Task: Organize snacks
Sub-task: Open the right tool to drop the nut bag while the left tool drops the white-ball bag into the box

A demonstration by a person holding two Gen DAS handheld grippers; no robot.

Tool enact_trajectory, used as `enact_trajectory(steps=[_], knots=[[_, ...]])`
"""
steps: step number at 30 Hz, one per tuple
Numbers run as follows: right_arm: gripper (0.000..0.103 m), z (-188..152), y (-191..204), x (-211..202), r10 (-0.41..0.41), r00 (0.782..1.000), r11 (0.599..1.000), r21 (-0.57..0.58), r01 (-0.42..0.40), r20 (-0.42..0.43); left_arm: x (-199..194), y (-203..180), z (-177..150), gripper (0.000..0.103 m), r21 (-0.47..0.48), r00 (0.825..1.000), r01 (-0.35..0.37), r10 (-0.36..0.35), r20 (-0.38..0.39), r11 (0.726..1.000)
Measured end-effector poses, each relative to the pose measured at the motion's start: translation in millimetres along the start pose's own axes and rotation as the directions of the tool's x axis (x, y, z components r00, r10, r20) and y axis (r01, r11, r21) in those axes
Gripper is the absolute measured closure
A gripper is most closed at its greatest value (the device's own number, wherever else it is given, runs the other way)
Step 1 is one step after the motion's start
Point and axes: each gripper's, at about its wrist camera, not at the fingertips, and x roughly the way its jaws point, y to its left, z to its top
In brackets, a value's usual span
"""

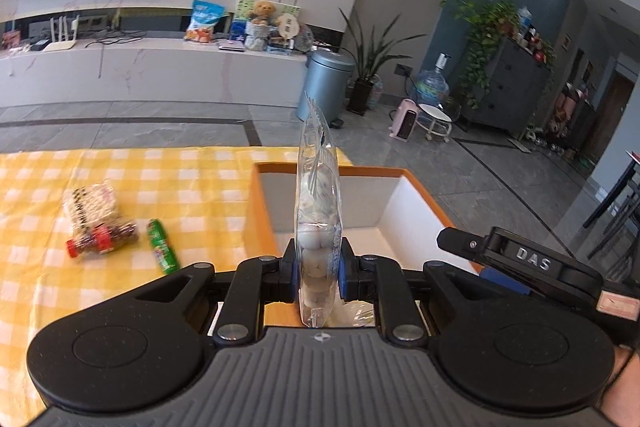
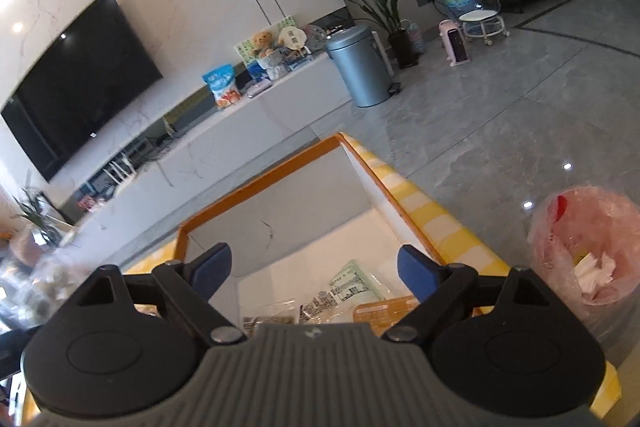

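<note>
With jaws clamped, left gripper (image 1: 318, 269) grips clear snack pouch (image 1: 318, 211) upright over orange-rimmed box (image 1: 424, 199). Right gripper (image 2: 314, 267) gapes empty above packets (image 2: 352, 301) in box. Farther left on checked cloth (image 1: 192, 179): loose snacks (image 1: 102, 227).

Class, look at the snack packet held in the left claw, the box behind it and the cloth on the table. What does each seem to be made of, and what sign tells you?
Snack packet: clear glossy plastic film; the pale round pieces show through and the top edge is crimped.
Box: probably coated cardboard; thin stiff walls, matte white inside, orange rim.
Cloth: likely woven fabric, matte yellow-and-white check.
</note>
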Motion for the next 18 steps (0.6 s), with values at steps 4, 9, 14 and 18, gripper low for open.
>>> enact_trajectory(steps=[4, 9, 14, 18], knots=[[0.014, 2, -12, -12, 0.002, 1.000, 1.000, 0.028, -0.002, 0.010, 21, -14, 7, 0.084, -0.006, 0.998, 0.062, -0.062, -0.024, 0.998], [0.017, 17, -9, -13, -0.035, 0.996, 0.998, -0.040, 0.038, 0.077, 57, -28, 15, 0.084, -0.055, 0.989, 0.129, -0.132, -0.069, 0.990], [0.017, 46, -18, 3, -0.109, 0.988, 0.990, -0.078, 0.118, 0.108, 92, -36, 14, 0.084, -0.103, 0.966, 0.237, -0.245, -0.083, 0.966], [0.018, 63, -32, 32, -0.178, 0.982, 0.976, -0.115, 0.184, 0.058, 134, -23, 12, 0.084, -0.263, 0.922, 0.314, -0.360, -0.146, 0.912]])
